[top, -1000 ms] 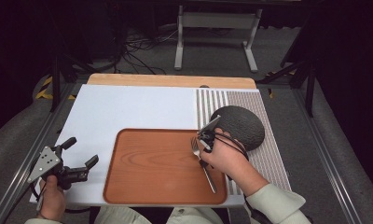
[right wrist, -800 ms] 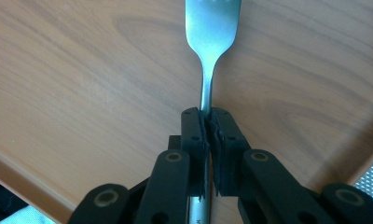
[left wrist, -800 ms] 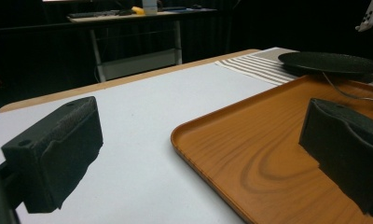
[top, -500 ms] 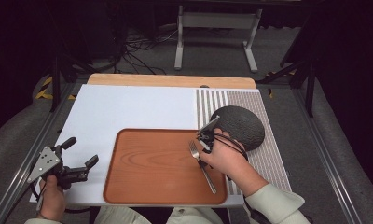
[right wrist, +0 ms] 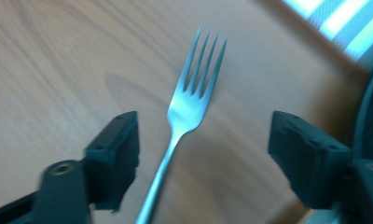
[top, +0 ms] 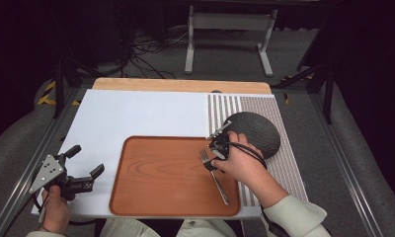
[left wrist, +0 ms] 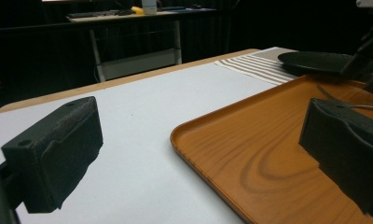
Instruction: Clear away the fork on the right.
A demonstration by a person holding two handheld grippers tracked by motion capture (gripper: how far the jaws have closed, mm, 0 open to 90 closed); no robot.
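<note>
Inspecting from the largest item down: the table (top: 136, 113) carries a white mat, with a striped placemat (top: 284, 163) along its right side. The wooden tray (top: 161, 177) lies on the near part of the white mat, its right edge beside the stripes. A dark round plate (top: 257, 131) rests on the placemat, just beyond the tray's far right corner. The fork (top: 216, 177) lies flat on the tray near its right edge, tines pointing away from me.

My right gripper (top: 216, 150) sits low over the fork's head. Its jaws have just been opening and now stand wide apart; in the right gripper view the fork (right wrist: 189, 107) lies between them, touched by neither pad. My left gripper (top: 84, 165) is off the tray's left edge above the white mat, jaws apart, nothing between them.
</note>
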